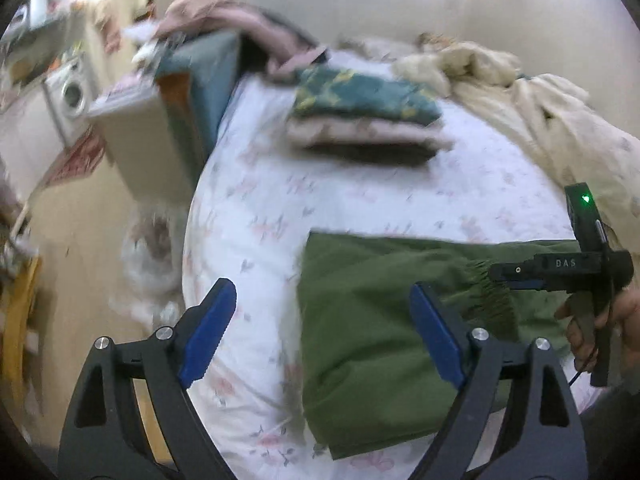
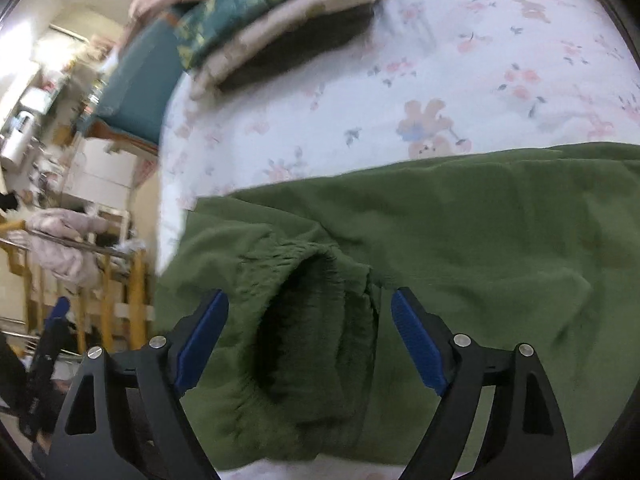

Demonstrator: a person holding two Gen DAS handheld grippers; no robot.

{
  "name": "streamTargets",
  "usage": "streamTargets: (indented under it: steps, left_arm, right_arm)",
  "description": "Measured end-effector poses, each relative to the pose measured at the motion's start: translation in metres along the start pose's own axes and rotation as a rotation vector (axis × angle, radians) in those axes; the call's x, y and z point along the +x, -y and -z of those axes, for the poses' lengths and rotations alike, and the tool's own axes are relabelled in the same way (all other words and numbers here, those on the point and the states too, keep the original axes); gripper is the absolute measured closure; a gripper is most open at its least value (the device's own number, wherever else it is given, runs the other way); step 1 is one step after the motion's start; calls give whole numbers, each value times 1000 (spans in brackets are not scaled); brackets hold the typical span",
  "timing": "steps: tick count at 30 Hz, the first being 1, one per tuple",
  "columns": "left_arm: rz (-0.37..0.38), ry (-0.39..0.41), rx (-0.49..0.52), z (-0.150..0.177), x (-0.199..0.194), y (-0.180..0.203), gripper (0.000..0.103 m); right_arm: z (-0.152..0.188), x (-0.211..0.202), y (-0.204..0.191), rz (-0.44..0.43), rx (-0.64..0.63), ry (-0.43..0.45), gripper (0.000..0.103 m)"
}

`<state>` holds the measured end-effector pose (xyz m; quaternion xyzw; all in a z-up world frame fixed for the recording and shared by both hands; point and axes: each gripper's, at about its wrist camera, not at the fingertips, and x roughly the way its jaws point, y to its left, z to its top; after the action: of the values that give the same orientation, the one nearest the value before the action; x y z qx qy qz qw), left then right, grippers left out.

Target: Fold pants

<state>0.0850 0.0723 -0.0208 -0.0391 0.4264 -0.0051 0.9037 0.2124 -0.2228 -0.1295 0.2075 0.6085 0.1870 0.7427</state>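
Green pants (image 1: 380, 320) lie folded on the floral bed sheet (image 1: 280, 200), near its front edge. My left gripper (image 1: 320, 292) hovers open above the pants' left edge; one pad is over the sheet, the other over the cloth, and nothing is gripped. The right gripper (image 2: 308, 300) is open too, its jaws spread either side of a gathered elastic opening (image 2: 304, 280) of the pants (image 2: 480, 240) without pressing on it. In the left wrist view a person's hand (image 1: 600, 320) holds that right gripper over the pants' right part.
A stack of folded clothes (image 1: 360, 120) sits further back on the bed, with a cream heap of bedding (image 1: 520, 92) at the back right. Left of the bed are a box-like cabinet (image 1: 152, 140), a washing machine (image 1: 74, 94) and a yellow wooden rack (image 2: 120, 300).
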Motion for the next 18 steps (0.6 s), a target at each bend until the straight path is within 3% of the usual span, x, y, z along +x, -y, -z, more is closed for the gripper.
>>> streamTargets:
  steps: [3, 4, 5, 6, 7, 8, 11, 13, 16, 18]
  left_arm:
    - [-11, -29, -11, -2, 14, -3, 17]
    - [-16, -36, -14, -4, 16, -4, 17]
    - [-11, -43, -26, -6, 18, -6, 17]
    - [0, -47, -39, -5, 19, -8, 17]
    - [13, -50, -54, -6, 20, -9, 17]
    - [16, -50, -61, -6, 20, -10, 17]
    - [-1, -37, -51, -9, 17, -10, 17]
    - [-14, -26, -48, -10, 17, -10, 17]
    - [-20, -35, -59, -12, 21, -11, 17]
    - [-25, -45, -69, -13, 25, -12, 17]
  right_arm:
    - [-3, 20, 0, -4, -18, -45, 19]
    - [-4, 23, -4, -6, -38, -48, 31]
    - [-5, 24, -9, 21, -69, -40, 50]
    - [-6, 21, -14, 35, -97, -24, 61]
    - [-8, 12, -21, 38, -146, 15, 85]
    - [-11, 3, -27, 16, -179, 49, 91]
    - [-17, -31, -43, -28, -256, 180, 92]
    - [-20, -35, -45, 13, -288, 228, 92]
    - [-24, -2, -25, 79, -233, 121, 91]
    - [-20, 11, -15, 167, -208, 64, 80]
